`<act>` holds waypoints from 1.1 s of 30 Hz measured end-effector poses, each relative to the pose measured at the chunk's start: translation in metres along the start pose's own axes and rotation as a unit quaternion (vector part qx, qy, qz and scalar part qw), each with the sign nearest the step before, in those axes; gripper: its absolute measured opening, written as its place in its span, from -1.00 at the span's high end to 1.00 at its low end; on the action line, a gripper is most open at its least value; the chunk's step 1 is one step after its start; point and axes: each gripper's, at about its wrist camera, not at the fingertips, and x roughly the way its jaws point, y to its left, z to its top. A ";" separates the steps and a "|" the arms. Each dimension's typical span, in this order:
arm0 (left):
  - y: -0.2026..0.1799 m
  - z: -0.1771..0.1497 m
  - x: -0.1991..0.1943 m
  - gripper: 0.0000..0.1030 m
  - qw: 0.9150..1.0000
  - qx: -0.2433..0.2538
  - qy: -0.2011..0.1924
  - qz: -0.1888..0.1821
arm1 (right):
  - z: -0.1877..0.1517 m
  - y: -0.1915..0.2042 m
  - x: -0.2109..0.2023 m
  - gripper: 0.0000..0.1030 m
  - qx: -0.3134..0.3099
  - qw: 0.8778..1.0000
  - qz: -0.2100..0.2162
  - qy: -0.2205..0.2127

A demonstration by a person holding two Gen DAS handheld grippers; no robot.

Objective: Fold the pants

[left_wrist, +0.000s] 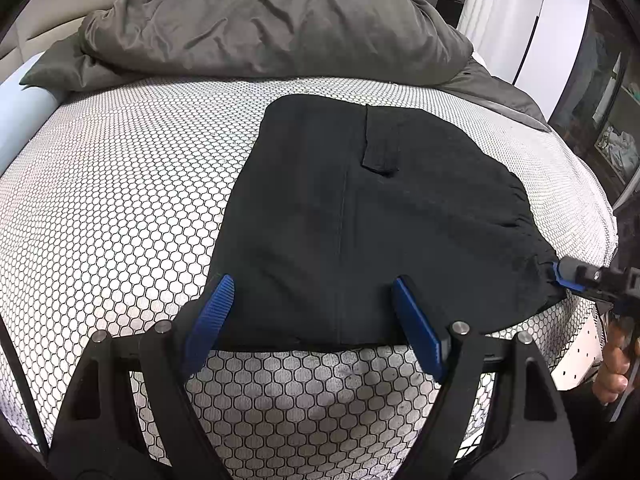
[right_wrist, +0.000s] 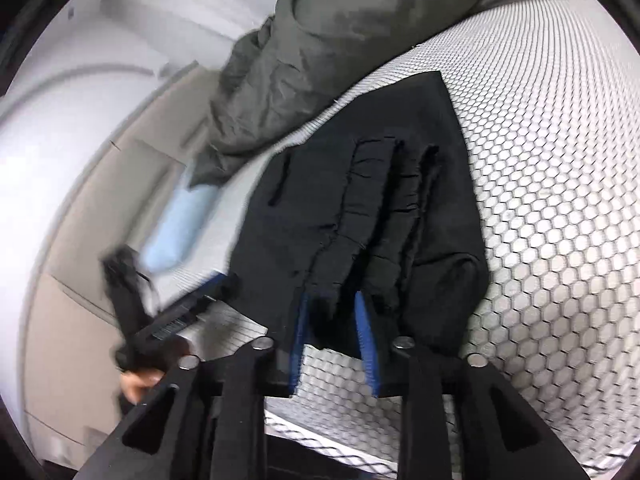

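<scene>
Left wrist view gives us the widest account, so we begin there. We find the bed (left_wrist: 120, 208), covered in a white honeycomb-patterned sheet, serving as the work surface. A grey duvet (left_wrist: 260, 20) is bunched at its far end, well apart from the work; we judge it was put there to leave a flat area free.

We find the pants (left_wrist: 360, 208), black, lying on the sheet near the front edge, folded into a compact block with a pocket flap on top and the gathered waistband towards the right.

We note the left gripper (left_wrist: 312, 316) with its jaws standing wide, one blue pad at either side of the near edge of the pants and neither pressing on them. We judge it is waiting.

We note the right gripper (right_wrist: 334, 332) at the waistband corner, jaws narrow, with gathered cloth between the blue pads. We judge this is an adjustment of the waistband layers.

Limits of inspection: the right wrist view is blurred, so we cannot confirm that the pads are actually pressing on the cloth. The layers beneath the top fold are hidden. A hand (left_wrist: 612, 372) is cut off at the frame edge.
</scene>
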 end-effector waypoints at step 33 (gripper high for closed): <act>-0.073 -0.009 0.012 0.65 0.992 0.115 -0.025 -0.039 | -0.020 0.084 0.049 0.65 -0.198 0.973 -0.102 -0.057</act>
